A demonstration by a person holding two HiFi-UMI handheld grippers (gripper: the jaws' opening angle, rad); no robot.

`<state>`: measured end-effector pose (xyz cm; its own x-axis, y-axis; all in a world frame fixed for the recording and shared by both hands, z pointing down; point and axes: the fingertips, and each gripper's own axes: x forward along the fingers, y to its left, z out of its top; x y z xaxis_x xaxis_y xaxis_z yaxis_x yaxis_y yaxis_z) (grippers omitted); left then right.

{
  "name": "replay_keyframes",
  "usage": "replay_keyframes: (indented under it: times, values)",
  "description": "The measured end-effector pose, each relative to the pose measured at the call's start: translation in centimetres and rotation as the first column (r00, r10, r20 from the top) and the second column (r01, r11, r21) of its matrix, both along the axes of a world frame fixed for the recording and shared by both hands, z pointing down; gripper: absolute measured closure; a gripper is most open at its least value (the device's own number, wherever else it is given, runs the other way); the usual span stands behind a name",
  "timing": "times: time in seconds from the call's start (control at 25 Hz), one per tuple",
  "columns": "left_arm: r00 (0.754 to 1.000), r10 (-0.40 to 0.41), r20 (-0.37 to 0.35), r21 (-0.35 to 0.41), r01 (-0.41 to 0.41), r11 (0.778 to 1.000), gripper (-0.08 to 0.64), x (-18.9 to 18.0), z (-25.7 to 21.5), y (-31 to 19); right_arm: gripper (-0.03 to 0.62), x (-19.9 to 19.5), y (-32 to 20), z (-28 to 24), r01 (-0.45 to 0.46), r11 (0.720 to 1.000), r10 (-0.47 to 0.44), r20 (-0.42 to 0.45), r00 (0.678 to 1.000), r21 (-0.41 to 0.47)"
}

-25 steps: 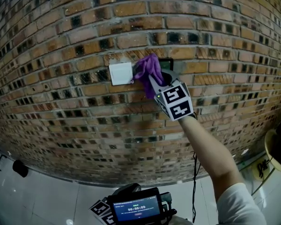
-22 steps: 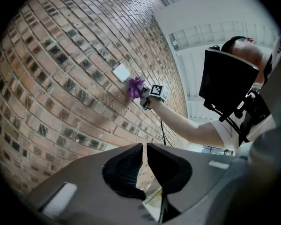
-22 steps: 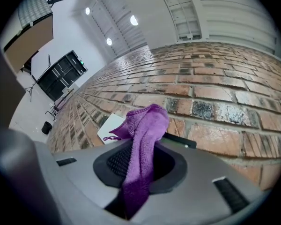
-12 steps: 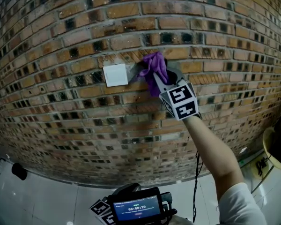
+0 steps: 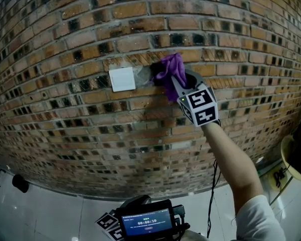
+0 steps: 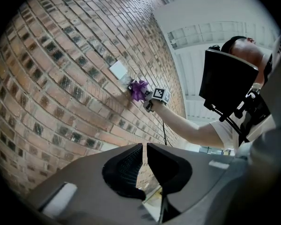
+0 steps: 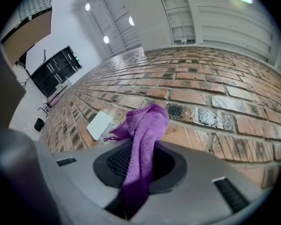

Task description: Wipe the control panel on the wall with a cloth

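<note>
Holding a purple cloth (image 5: 171, 69) up to the brick wall (image 5: 65, 109), the right gripper (image 5: 174, 84) reaches out on a bare, outstretched arm (image 5: 231, 164) in the head view. The cloth bunches over the control panel (image 5: 152, 73), only a dark edge of which shows at the cloth's left. A white square plate (image 5: 122, 79) is fixed to the bricks just left of that. Low and near, a small lit screen (image 5: 146, 224) glows above the pale floor (image 5: 40, 210).

From the left gripper view, the left gripper (image 6: 144, 147) hangs well back from the wall. Its jaws are drawn almost together, with only a thin slit between them and nothing in it. Far along the bricks, the cloth sits right of the white plate, with the right gripper's marker cube just behind it.

The right gripper view looks straight down that claw. Its jaws are clamped on the cloth, which runs up between the ribbed pads as a narrow strip and fans out at the top against the bricks. The white plate lies to the left of the cloth, and the cloth covers the panel.
</note>
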<state>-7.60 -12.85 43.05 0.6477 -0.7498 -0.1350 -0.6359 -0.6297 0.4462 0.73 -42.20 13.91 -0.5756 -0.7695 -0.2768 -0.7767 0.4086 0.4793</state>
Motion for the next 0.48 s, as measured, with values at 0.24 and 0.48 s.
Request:
replay_keyframes:
  times: [0.24, 0.48]
  values:
    - [1.000, 0.008, 0.001, -0.001, -0.008, 1.000, 0.528, 0.2, 0.1, -0.1, 0.509, 1.6, -0.3, 0.2, -0.026, 1.000, 0.026, 0.009, 1.000, -0.006]
    - [1.000, 0.019, -0.003, -0.001, -0.019, 1.000, 0.528, 0.4, 0.1, -0.3, 0.509, 3.4, -0.6, 0.6, -0.059, 0.998, 0.059, 0.007, 0.998, -0.013]
